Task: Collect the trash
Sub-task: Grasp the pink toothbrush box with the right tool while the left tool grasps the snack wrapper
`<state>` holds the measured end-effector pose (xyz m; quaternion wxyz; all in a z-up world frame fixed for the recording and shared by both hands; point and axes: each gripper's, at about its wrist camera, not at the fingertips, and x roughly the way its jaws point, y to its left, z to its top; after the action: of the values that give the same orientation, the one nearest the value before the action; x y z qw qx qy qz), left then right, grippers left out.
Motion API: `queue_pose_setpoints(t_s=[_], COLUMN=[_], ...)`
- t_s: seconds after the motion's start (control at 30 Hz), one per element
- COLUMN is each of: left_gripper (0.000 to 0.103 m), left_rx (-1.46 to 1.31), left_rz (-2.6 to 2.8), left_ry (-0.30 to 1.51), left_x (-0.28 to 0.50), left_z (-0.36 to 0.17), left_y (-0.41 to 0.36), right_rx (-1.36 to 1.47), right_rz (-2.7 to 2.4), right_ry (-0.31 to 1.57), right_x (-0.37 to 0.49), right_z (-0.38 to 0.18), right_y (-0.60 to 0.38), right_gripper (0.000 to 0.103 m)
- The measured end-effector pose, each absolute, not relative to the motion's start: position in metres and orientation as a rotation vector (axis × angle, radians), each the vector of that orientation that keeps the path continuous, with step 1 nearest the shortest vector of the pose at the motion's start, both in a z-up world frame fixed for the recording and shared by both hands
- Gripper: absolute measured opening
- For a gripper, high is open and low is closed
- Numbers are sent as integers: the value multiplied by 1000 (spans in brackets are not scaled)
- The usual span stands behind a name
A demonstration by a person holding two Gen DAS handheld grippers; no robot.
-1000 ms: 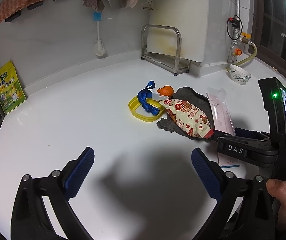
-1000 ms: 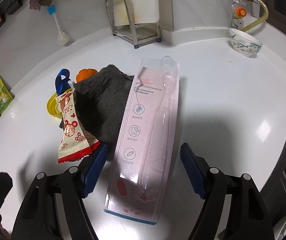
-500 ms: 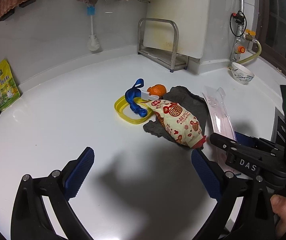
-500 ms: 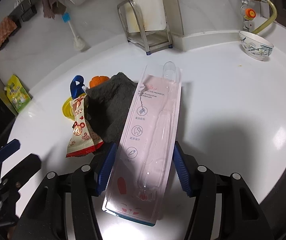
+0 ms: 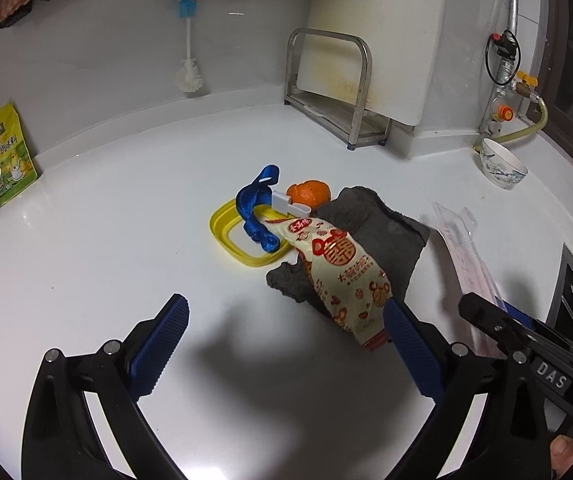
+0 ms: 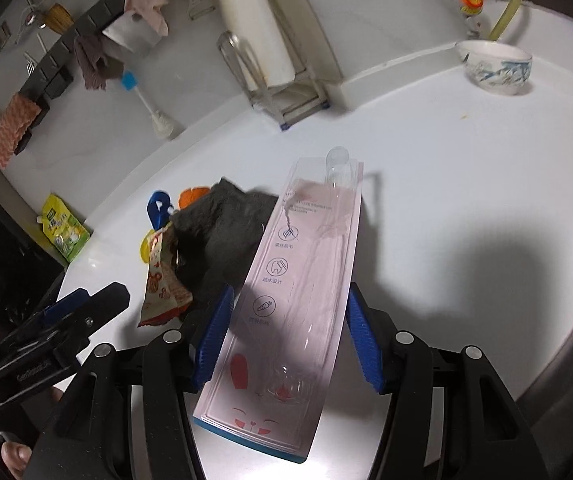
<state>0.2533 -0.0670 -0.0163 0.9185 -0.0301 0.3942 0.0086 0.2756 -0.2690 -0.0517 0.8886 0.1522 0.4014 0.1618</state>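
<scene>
White counter (image 5: 98, 240) fills both views. Nearest, the right gripper (image 6: 286, 336) has just squeezed in and now pinches the pink pack (image 6: 306, 264) by its edges. The left gripper (image 5: 282, 344) is wide open, holding nothing. Farther on, a snack bag (image 5: 340, 276) lies on a grey cloth (image 5: 382, 228), by a yellow lid (image 5: 226, 236).

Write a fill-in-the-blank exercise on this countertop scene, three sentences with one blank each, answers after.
1. The right gripper is shut on the long pink ____ package.
2. The red-patterned snack bag lies partly on top of the ____ cloth.
3. The blue strap lies across the rim of the ____ lid.

Missing words: toothbrush; grey; yellow
</scene>
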Motion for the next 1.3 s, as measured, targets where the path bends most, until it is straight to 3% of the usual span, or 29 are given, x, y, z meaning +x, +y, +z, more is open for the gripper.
queue_pose_setpoints(t_s=[0.5, 0.57, 0.63, 0.73, 0.83, 1.03, 1.3], left_gripper=[95, 90, 71, 55, 26, 17, 17], left_rx=[-55, -42, -32, -37, -37, -6, 46], left_rz=[114, 132, 133, 132, 121, 104, 70], left_ry=[846, 849, 860, 856, 854, 838, 798], left_x=[291, 293, 293, 290, 287, 271, 238], left_z=[-31, -33, -35, -35, -34, -28, -10], left_y=[-90, -91, -92, -91, -88, -80, -66], right_rx=[351, 356, 359, 362, 359, 357, 372], right_rz=[331, 332, 335, 335, 336, 338, 356], right_ry=[810, 810, 808, 810, 809, 809, 800], right_x=[278, 277, 277, 276, 276, 276, 269], right_z=[-49, -49, -49, -49, -49, -48, -47], right_y=[-284, -285, -285, -285, -285, -285, -282], right_gripper=[55, 55, 55, 55, 55, 55, 55])
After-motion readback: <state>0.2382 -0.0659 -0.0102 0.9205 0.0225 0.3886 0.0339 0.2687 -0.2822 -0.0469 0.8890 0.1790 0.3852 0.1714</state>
